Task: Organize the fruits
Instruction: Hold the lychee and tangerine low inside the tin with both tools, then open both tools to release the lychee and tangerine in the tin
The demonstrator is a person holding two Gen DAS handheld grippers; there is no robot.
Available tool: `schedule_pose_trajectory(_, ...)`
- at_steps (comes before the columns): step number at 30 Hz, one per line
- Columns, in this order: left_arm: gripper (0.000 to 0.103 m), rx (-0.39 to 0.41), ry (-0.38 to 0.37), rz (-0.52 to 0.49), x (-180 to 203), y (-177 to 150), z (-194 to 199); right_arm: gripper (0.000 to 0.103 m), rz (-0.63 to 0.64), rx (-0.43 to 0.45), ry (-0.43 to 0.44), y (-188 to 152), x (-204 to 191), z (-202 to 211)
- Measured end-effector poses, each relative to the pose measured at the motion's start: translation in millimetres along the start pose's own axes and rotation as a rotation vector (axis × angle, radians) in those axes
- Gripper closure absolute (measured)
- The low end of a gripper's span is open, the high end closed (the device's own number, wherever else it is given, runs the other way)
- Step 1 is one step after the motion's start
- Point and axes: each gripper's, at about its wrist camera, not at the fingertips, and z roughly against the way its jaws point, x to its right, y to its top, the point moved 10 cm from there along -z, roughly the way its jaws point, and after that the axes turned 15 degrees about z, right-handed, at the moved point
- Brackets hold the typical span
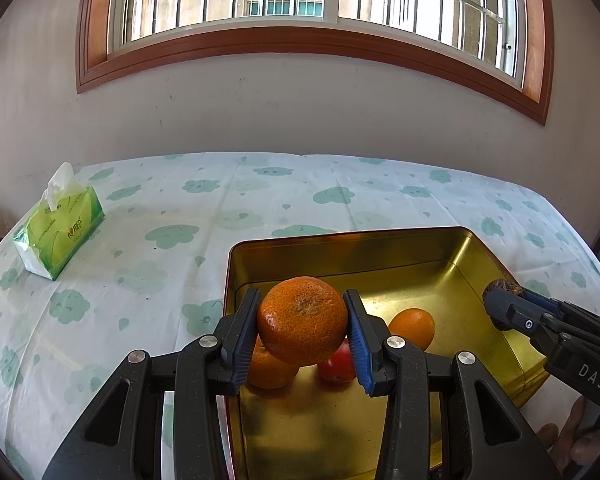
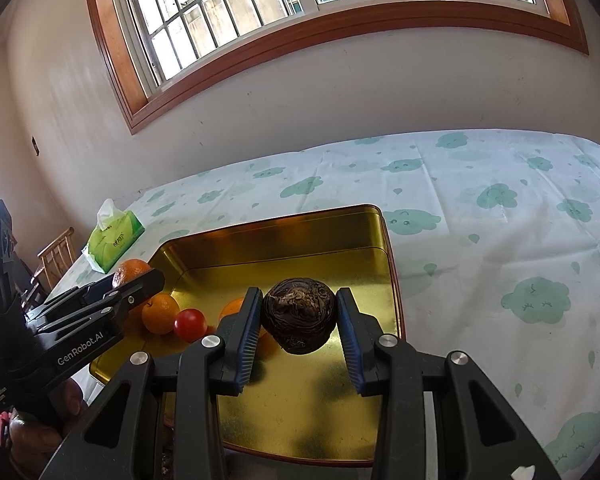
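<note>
My left gripper (image 1: 303, 330) is clenched on a speckled orange (image 1: 302, 320), both blue pads (image 1: 358, 340) pressed to its sides, and holds it lifted over the near left part of the gold tin (image 1: 420, 240). My right gripper (image 2: 298, 328) is clenched likewise on a dark brown, wrinkled round fruit (image 2: 299, 314), held over the tin's near middle; I cannot identify that fruit. In the left view the right gripper (image 1: 504, 304) enters from the right edge with the brown fruit (image 1: 500, 284) at its tip, beside the tin's right wall.

Below and beyond the held orange, inside the tin, lie two smaller oranges, one (image 1: 270, 368) left and one (image 1: 413, 326) right, with a small red fruit (image 1: 336, 364) between them. The rest of the tin floor is bare.

The tin rests on a table under a cloud-print cloth (image 1: 140, 280). A green tissue pack (image 1: 60, 236) stands well apart at the far left. Beyond are a wall and a wood-framed window (image 1: 300, 44).
</note>
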Motion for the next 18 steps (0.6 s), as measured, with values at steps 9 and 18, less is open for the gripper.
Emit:
schedule_pose_trajectory(9, 0.061, -0.005, -0.002, -0.003, -1.8, -0.9, -2.8, 0.068, 0.0, 0.0, 0.0, 0.4, -0.1, -0.9)
schedule_pose_trajectory(18, 0.061, -0.008, -0.001, 0.002, -3.0, -2.6, -5.9, 0.068, -0.002, 0.0, 0.003, 0.5, 0.7, -2.2)
